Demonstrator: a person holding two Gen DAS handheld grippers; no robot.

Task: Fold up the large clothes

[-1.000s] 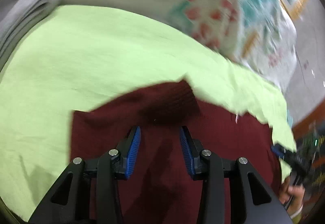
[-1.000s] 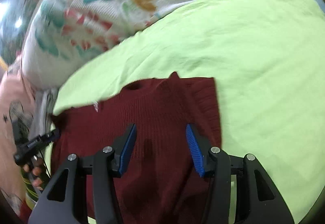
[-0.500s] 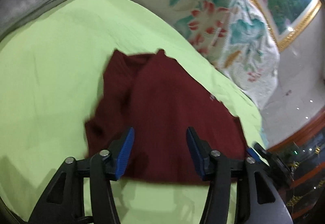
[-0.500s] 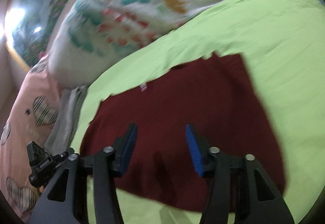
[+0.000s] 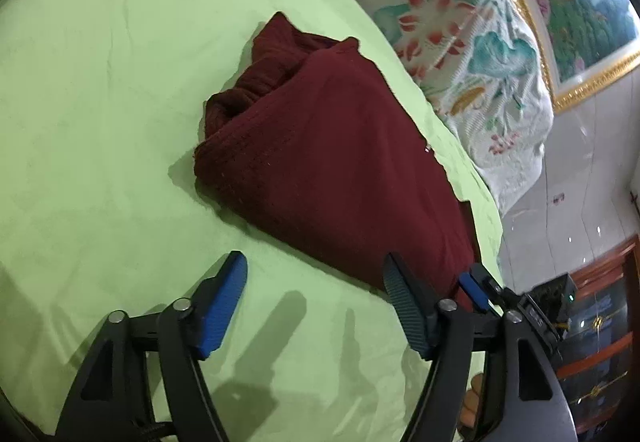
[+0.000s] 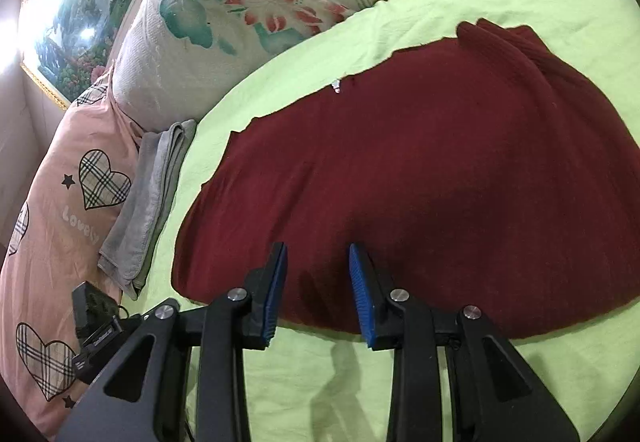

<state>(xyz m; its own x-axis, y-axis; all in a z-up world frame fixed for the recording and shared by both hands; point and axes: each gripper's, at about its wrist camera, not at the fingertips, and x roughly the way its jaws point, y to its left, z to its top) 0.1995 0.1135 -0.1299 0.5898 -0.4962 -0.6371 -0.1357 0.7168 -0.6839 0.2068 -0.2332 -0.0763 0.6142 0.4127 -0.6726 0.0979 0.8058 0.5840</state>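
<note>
We see a dark red sweater [image 5: 340, 161] lying folded on the lime green sheet [image 5: 100, 101] of a bed; in the left wrist view it fills the middle of the frame, with a bunched, ribbed part at its upper left end. In the right wrist view the same sweater [image 6: 420, 181] spreads across the centre and right, and its near edge runs just behind the blue pads.

Our left tongs [image 5: 316, 274] stand spread wide at the bottom of the frame, over bare sheet just in front of the sweater's near edge; their jaws have just been opening and nothing lies between them. Our right tongs [image 6: 318, 274] sit at the lower middle of their frame with a narrower gap; their jaws have just been closing, yet the pads pinch nothing, and the sweater shows through the gap behind them.

A white quilt with red and teal flowers [image 6: 260, 1] lies at the upper left, a pink pillow with plaid hearts [image 6: 60, 201] at the left edge, and a folded grey cloth [image 6: 148, 201] beside it, well apart from the sweater.
</note>
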